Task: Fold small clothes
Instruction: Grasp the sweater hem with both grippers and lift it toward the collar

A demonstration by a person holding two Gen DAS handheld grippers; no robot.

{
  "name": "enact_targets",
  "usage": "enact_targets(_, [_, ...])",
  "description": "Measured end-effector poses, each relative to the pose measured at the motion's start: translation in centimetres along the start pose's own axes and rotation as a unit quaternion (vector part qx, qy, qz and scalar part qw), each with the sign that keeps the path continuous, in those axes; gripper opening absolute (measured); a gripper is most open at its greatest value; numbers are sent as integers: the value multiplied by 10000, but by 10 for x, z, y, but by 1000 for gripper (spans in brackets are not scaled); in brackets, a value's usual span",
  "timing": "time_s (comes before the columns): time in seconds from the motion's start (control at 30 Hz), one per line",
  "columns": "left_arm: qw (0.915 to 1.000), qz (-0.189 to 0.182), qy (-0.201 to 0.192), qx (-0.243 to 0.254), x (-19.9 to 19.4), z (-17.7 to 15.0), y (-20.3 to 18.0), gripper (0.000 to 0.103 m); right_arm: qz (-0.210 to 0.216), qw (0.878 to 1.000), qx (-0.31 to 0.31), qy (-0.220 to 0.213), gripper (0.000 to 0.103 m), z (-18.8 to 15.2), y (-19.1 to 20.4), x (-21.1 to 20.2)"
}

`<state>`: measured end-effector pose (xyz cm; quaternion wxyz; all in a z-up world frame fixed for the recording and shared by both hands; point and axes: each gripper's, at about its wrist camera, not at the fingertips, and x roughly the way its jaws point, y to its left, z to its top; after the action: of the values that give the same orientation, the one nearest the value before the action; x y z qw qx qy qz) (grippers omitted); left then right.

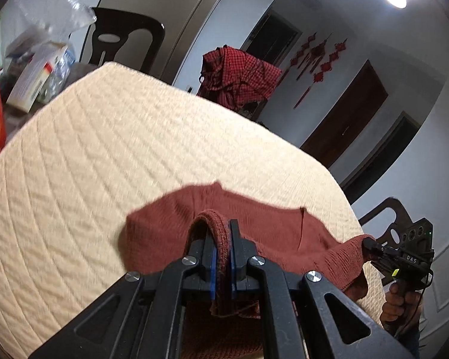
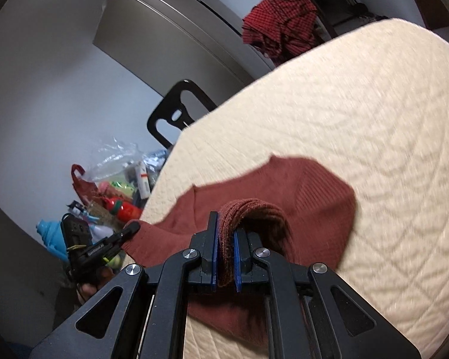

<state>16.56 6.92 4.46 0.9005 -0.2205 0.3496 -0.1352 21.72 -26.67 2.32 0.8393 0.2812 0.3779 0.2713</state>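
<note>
We hold both grippers level above the quilted table (image 1: 104,155), left gripper (image 1: 223,239) and right gripper (image 2: 226,233) each clamped tight on the rust knit garment (image 1: 269,227), lifting its near edge.

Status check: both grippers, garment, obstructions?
Left gripper and right gripper both shut on rust-red knit sweater. Sweater partly lifted off cream quilted table cover. No obstructions.
</note>
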Motion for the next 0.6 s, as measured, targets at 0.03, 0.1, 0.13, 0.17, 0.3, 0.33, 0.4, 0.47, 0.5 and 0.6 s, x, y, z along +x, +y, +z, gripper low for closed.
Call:
enact_targets(0.03, [10000,3,-2,-22,3,5,0,8,-11,10000,25,-25,8,5,0,1])
enact_targets(0.1, [9999,9,72,-142,14,14,4,8,-38,9999,108,-59,8,13,-5,8])
enact_targets(0.13, [9996,21,136,-233,20,16,9,8,-54,9998,181,-64,8,17,-10,12])
enact_targets(0.17, [9993,40,201,-322,28,17,13,8,-108,9995,282,-64,8,20,-15,17])
enact_targets(0.3, [9964,263,546,-589,58,14,29,8,-374,9967,706,124,8,23,-38,40])
enact_targets(0.33, [9959,290,599,-616,62,13,31,8,-415,9958,790,182,8,23,-42,44])
enact_targets(0.4, [9956,294,619,-632,66,12,31,8,-419,9953,843,206,10,24,-45,47])
enact_targets(0.47, [9953,269,621,-689,67,15,32,8,-407,9946,925,223,11,26,-48,49])
enact_targets(0.5, [9949,242,629,-744,67,16,32,9,-402,9940,987,233,12,28,-50,50])
enact_targets(0.6, [9945,168,583,-858,64,19,34,15,-331,9932,1094,228,20,33,-51,50])
